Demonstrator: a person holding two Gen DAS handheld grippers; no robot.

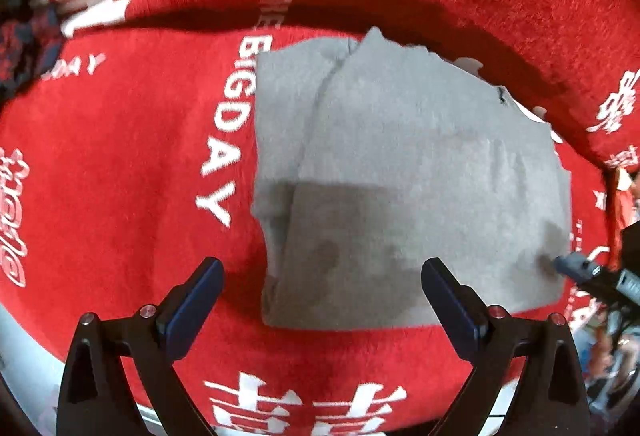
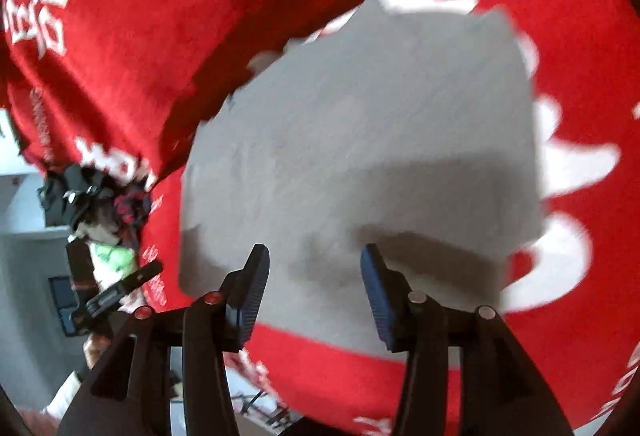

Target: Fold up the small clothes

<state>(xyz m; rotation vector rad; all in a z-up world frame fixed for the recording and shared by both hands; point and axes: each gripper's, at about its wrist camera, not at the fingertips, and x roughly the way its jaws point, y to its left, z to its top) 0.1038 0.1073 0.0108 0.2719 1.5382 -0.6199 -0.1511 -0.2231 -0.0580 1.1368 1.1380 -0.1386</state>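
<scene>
Nearest in the left wrist view, the left gripper (image 1: pixel 322 278) is seen with its jaws spread wide and nothing between them; the near left corner of the grey garment (image 1: pixel 400 171) lies just beyond and below the gap. In the right wrist view, the right gripper (image 2: pixel 314 276) is held partly open, no cloth being pinched by its ribbed blue pads (image 2: pixel 376 300); the picture is blurred, so contact with the fabric cannot be ruled out entirely.

Beyond the fingers, the garment is laid flat as a folded, roughly rectangular packet on a red blanket (image 1: pixel 120 175). A diagonal overlap is visible across its upper left, where one layer is folded over another. The knit appears soft, matt and light, and is judged limp rather than stiff: it would sag if lifted by one point. A hold on a folded edge or on two corners at once is judged best, so that the layers are kept together.

The blanket is fleecy and printed with white lettering (image 1: pixel 218 139). Further off, at the left edge, a dark crumpled pile of other clothes (image 1: pixel 28 47) can be made out.
</scene>
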